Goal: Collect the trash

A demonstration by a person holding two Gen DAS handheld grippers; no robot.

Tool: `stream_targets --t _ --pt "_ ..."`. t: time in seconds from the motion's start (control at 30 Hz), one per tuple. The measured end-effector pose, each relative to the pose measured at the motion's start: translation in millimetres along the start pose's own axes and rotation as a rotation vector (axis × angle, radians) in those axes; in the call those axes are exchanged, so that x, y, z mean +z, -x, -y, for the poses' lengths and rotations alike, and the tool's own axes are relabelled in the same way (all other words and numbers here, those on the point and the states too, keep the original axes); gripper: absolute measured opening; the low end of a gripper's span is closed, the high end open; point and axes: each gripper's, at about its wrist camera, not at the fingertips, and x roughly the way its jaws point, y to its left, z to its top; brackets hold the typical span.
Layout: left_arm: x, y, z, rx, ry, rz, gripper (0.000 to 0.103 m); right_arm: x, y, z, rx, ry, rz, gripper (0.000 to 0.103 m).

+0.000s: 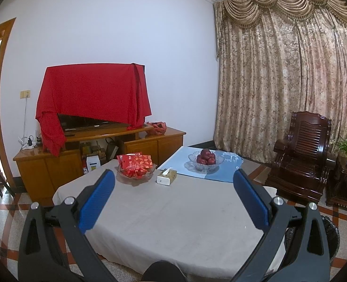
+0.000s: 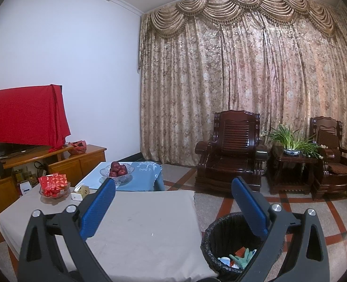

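Above the near edge of a low table draped in a plain beige cloth [image 1: 173,223], the left gripper [image 1: 174,181] hangs with its two blue-padded fingers [image 1: 95,199] spread wide and nothing between them. Toward the table's far left corner stands a clear glass bowl heaped with red packets [image 1: 135,166], and just to its right lies a cream tissue box [image 1: 166,176], near the far edge. Beyond, on a second surface under a pale blue cloth [image 1: 180,162], a glass dish of dark red apples [image 1: 205,159] sits. At the right edge of this view only a dark sliver of the black-lined waste bin [image 1: 331,237] shows past the table's right side.

In the right wrist view, the right gripper [image 2: 173,182] is likewise released, its blue pads [image 2: 98,206] far apart and empty, poised over the table's right edge. The waste bin [image 2: 211,239] stands on the tiled floor touching or just beside that edge, below the right finger. Inside it lies the collected trash: a green rubber glove [image 2: 241,257], a white cup [image 2: 225,259] and a scrap of red packaging [image 2: 240,250]. The beige cloth itself looks bare apart from faint marks.
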Motion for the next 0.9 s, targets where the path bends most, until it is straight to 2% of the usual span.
stream_targets --t 0.9 --pt "0.4 -0.7 -0.7 -0.001 0.001 -0.002 0.098 -1.4 0.4 0.7 0.002 -0.002 -0.004 0.097"
